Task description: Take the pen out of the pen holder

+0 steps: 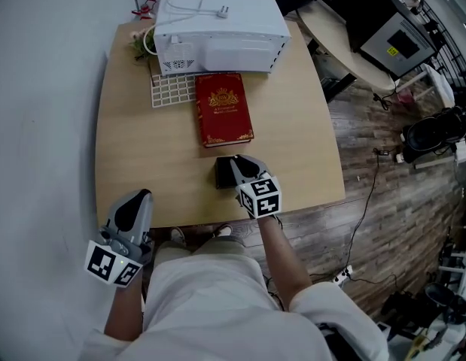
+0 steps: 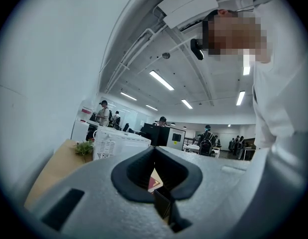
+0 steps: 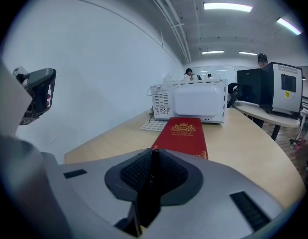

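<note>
A black pen holder [image 1: 223, 174] stands near the front edge of the wooden table [image 1: 142, 149]. My right gripper [image 1: 235, 166] is right over it. In the right gripper view, the right gripper [image 3: 153, 177] is shut on a thin black pen [image 3: 154, 161] that stands upright between the pads; the holder itself is mostly hidden under the jaws. My left gripper [image 1: 134, 203] hangs off the table's front left corner, shut and holding nothing. Through the left gripper [image 2: 154, 156] notch I see part of the pen holder [image 2: 162, 203].
A red book [image 1: 223, 109] lies just beyond the holder. Behind it stand a white microwave [image 1: 217, 25], a white grid rack [image 1: 172, 89] and a small plant [image 1: 140, 42]. A wall runs along the left; a round table [image 1: 345, 47] and cables sit to the right.
</note>
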`<state>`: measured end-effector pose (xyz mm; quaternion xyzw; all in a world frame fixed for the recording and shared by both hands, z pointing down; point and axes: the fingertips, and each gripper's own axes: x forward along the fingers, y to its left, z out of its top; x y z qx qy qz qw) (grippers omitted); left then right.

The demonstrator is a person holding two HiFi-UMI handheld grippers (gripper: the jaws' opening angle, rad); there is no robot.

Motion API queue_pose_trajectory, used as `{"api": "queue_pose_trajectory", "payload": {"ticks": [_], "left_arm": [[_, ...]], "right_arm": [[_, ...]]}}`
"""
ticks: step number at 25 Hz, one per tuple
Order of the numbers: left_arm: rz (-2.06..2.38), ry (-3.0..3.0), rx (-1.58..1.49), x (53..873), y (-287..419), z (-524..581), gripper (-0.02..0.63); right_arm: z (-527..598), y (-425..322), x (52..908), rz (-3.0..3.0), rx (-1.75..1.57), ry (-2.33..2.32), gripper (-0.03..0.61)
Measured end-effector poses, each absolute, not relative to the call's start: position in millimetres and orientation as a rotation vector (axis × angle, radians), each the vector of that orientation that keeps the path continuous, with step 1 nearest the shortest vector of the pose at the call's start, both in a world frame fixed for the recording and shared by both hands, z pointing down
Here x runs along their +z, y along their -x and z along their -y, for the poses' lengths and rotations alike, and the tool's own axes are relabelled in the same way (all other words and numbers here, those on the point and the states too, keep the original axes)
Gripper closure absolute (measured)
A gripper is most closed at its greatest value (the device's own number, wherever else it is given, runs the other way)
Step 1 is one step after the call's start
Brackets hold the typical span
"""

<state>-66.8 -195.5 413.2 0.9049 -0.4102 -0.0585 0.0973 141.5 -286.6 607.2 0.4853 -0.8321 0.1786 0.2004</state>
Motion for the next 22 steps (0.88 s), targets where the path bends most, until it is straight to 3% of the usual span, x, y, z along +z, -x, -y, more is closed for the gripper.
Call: {"api": "queue_pose_trajectory", "payload": {"ticks": [22], "left_arm": [[0.952,-2.766,-0.246,408.8,53.4,215.2,0.601]], "right_arm": [[264.4,-172.8,563.5,2.262,0.505,-1.614,0.529]]}}
